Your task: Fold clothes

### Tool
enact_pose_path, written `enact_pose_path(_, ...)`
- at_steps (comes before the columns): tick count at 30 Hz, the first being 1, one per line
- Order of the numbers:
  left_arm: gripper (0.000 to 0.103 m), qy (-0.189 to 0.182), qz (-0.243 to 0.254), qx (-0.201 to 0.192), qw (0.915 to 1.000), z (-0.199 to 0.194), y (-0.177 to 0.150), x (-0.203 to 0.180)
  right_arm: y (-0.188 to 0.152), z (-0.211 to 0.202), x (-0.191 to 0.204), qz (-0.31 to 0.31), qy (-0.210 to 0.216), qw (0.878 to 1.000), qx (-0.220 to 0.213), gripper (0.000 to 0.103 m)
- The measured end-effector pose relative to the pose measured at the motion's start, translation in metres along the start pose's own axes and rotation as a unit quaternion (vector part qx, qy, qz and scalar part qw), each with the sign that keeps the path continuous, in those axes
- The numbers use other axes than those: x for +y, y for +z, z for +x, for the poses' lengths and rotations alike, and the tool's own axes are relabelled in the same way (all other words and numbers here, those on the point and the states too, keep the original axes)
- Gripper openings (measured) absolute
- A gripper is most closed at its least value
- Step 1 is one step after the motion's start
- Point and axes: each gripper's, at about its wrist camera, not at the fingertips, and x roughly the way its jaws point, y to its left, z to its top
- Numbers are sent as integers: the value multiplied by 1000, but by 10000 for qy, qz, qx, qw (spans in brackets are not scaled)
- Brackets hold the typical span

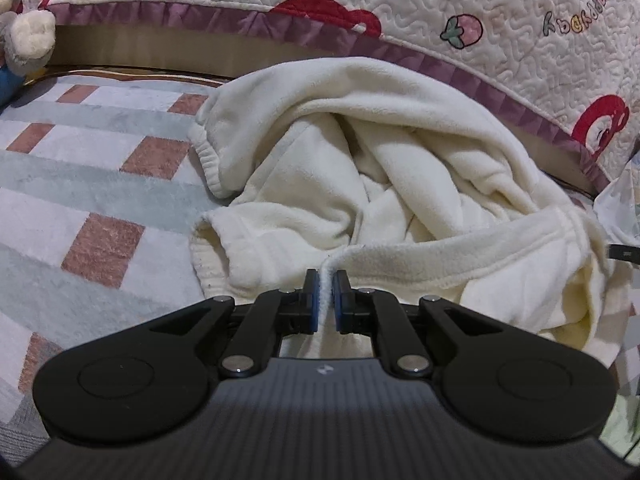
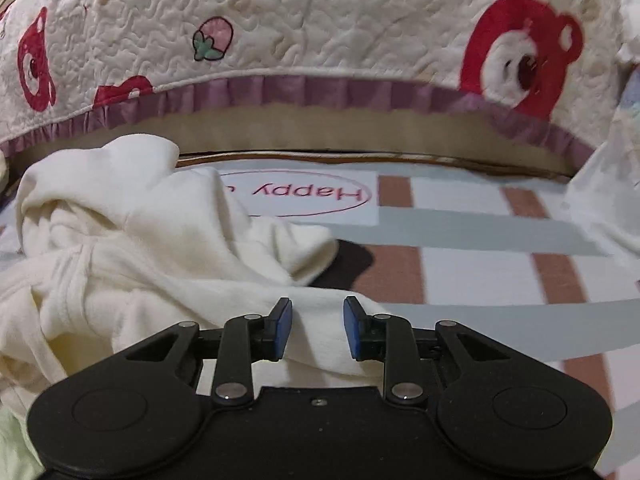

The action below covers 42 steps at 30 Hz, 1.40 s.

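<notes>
The cream fleece garment (image 1: pixel 360 184) lies crumpled on the checked rug (image 1: pixel 80 184), mid-frame in the left view and at the left of the right view, against the quilted cover's (image 2: pixel 320 40) purple trim. The left tool (image 1: pixel 327 300) is clamped on a raised hem ridge; the right tool (image 2: pixel 317 330) sits with its pads apart over a flat edge of cloth. To my eye, pinching that edge firmly and drawing both tools apart evenly would spread it flat.

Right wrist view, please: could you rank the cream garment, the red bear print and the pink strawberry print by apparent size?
1. Cream garment, though it lies nearest the camera, which inflates it.
2. Red bear print on the quilt.
3. Pink strawberry print, clearly smallest.
</notes>
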Motion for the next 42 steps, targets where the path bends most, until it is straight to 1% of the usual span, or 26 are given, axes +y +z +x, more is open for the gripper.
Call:
enact_pose_path(4,7,-41,-135,39,9999,0,-1,1,-24,-37,1,-33,16,9995,-318,31)
enact_pose_path(6,7,-73,-122,39,9999,-1,-2,0,-36,-43,2,-242,-6,9994,-260,31)
enact_pose_path(7,7,-91,-82,29,9999,-2,-2,-2,-44,-41,3,-455,-21,9988,-179,20)
enact_pose_path(8,7,-110,-43,18,9999,-3,-2,-4,-52,-39,5,-668,-36,9977,-97,13)
enact_pose_path(9,7,-113,2,0,9999,-4,-2,-6,-59,-37,8,-907,-131,9958,-56,8)
enact_pose_path(11,7,-100,78,-33,9999,-6,-3,-10,-74,-36,19,-1476,-683,9865,-201,9)
enact_pose_path(14,7,-78,23,-6,10000,-4,-3,-9,-79,-38,29,-1850,-977,9763,-560,9)
enact_pose_path(15,7,-63,-7,13,10000,-3,-4,-8,-78,-37,33,-1961,-998,9735,-621,14)
enact_pose_path(17,7,-7,-94,21,10000,-2,-4,-4,-75,-31,42,-2337,-938,9660,-585,23)
enact_pose_path(18,7,24,-141,21,9999,-2,-4,-2,-75,-27,48,-2586,-820,9614,-459,36)
enact_pose_path(19,7,55,-188,22,9998,-2,-4,0,-75,-21,55,-2916,-643,9541,-238,44)
enact_pose_path(20,7,86,-235,22,9997,-2,-4,3,-77,-17,62,-3277,-565,9430,-131,46)
enact_pose_path(22,7,149,-329,23,9993,-2,-4,7,-82,-10,75,-3933,-640,9171,-129,50)
enact_pose_path(24,7,221,-411,42,9989,-1,-5,12,-82,-5,81,-4311,-659,8998,-149,51)
enact_pose_path(25,7,269,-438,73,9987,0,-5,14,-79,-3,82,-4366,-687,8968,-208,51)
enact_pose_path(27,7,456,-348,144,9982,4,-7,14,-71,0,81,-4353,-733,8968,-301,50)
enact_pose_path(28,7,544,-289,171,9980,5,-8,14,-64,1,80,-4272,-705,9008,-339,50)
enact_pose_path(30,7,662,-260,194,9973,5,-8,15,-52,0,77,-4034,-637,9117,-443,49)
enact_pose_path(33,7,691,-419,225,9965,6,-8,21,-37,-5,74,-3598,-593,9288,-660,49)
enact_pose_path(35,7,677,-552,249,9959,6,-8,26,-31,0,75,-3535,-570,9317,-609,49)
enact_pose_path(36,7,666,-620,261,9955,7,-9,27,-30,5,75,-3571,-586,9306,-554,49)
enact_pose_path(38,7,708,-666,281,9949,7,-9,29,-40,22,80,-4039,-868,9100,-351,36)
enact_pose_path(39,8,728,-675,278,9947,7,-9,30,-45,28,81,-4242,-1070,8987,-324,27)
enact_pose_path(40,8,739,-687,271,9945,6,-10,30,-47,32,82,-4336,-1230,8921,-325,11)
enact_pose_path(41,8,735,-710,260,9944,6,-9,31,-43,28,79,-4154,-1286,8996,-398,2)
enact_pose_path(42,8,718,-741,246,9944,5,-9,32,-39,24,77,-3971,-1341,9067,-471,2)
